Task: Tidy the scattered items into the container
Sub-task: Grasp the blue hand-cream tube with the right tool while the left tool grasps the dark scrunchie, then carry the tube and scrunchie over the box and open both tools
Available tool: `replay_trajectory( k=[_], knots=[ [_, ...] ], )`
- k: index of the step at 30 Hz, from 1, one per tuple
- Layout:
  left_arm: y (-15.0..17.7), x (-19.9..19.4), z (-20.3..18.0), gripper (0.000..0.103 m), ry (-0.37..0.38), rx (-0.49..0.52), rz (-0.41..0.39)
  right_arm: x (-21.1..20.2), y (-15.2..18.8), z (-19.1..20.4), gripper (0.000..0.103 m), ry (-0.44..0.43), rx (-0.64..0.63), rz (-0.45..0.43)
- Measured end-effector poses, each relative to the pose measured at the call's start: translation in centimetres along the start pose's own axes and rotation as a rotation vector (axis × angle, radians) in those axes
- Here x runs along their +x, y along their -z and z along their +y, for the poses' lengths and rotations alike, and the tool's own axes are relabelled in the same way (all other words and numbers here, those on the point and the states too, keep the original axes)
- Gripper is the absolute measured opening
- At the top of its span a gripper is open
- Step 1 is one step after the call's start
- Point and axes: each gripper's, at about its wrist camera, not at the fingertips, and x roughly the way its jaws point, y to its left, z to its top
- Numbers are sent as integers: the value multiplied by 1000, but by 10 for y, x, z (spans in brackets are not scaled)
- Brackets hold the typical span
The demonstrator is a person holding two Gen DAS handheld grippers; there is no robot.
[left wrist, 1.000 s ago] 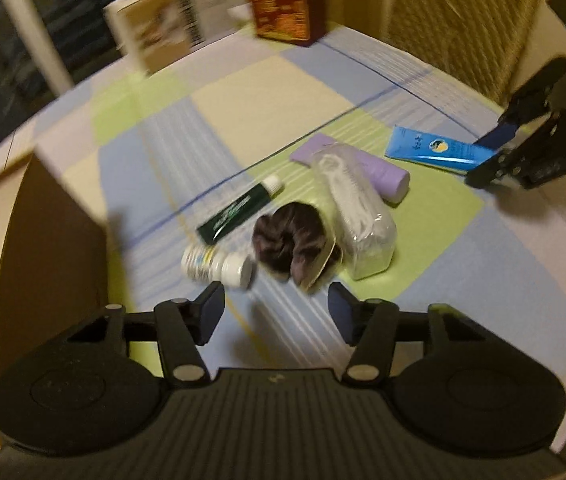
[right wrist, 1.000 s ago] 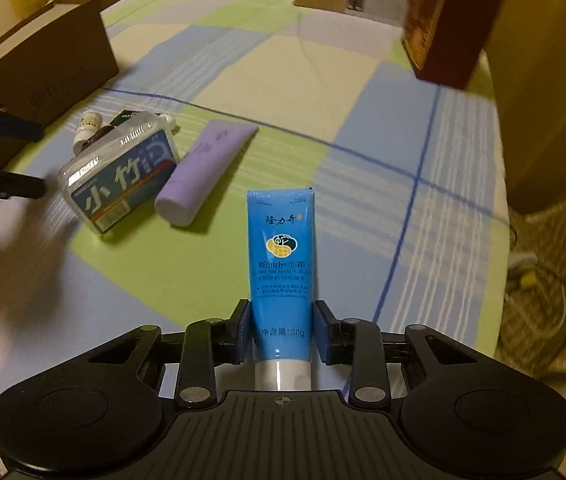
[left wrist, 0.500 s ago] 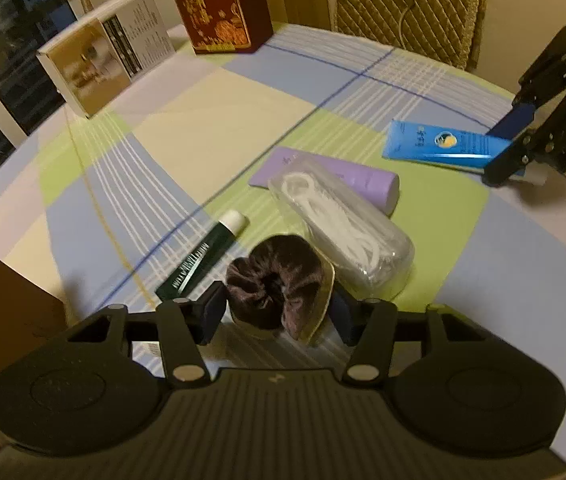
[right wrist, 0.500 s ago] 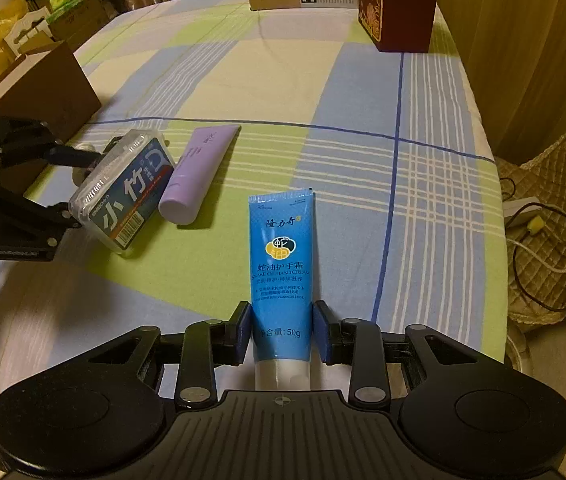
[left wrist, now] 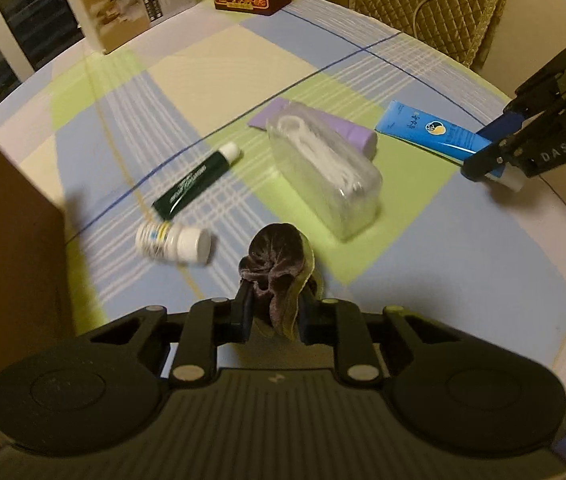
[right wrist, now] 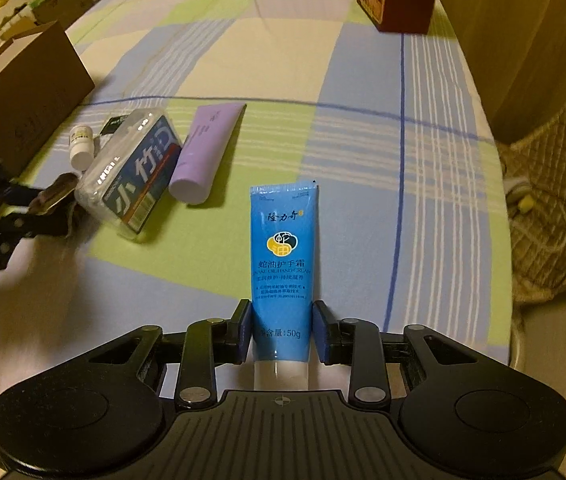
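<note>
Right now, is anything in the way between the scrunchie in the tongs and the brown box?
Nothing visible is. The left tongs hold the dark scrunchie above the tablecloth. The cardboard box sits to their left. The small white bottle lies low on the cloth beside that path.

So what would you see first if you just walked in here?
Probably the bright blue tube, lying on the checked tablecloth with the right gripper closed around its lower end. Next, the dark scrunchie pinched in the left gripper, with the other items scattered just beyond it.
</note>
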Motion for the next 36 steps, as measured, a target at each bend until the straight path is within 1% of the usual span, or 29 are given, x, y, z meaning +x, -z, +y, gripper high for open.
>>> replay_trajectory(
  k=[4, 7, 11, 13, 15, 19, 22, 24, 30, 33, 36],
  knots=[
    [11, -23, -1, 17, 0, -37, -2, -5, 8, -1, 34, -34, 129, 34],
    [17, -40, -3, 17, -9, -55, -11, -10, 18, -7, 34, -115, 282, 45],
    [26, -64, -2, 17, -18, -99, -38, -19, 30, -7, 33, -211, 435, 51],
    [31, -75, -1, 17, -24, -118, -51, -26, 35, -3, 33, -261, 485, 45],
    [36, -87, 2, 17, -33, -136, -65, -33, 36, 3, 33, -302, 509, 35],
    [48, -115, 12, 17, -48, -193, -111, -51, 28, 23, 33, -387, 511, 6],
    [59, -139, 24, 17, -49, -259, -158, -64, 14, 43, 33, -443, 478, -20],
    [67, -156, 34, 17, -65, -302, -184, -71, 2, 58, 33, -481, 447, -37],
    [95, -204, 73, 17, -153, -413, -256, -81, -36, 113, 33, -582, 340, -71],
    [106, -218, 92, 17, -207, -463, -265, -80, -53, 140, 33, -616, 286, -70],
    [114, -224, 113, 17, -245, -524, -262, -77, -71, 169, 33, -645, 242, -64]
  ],
)
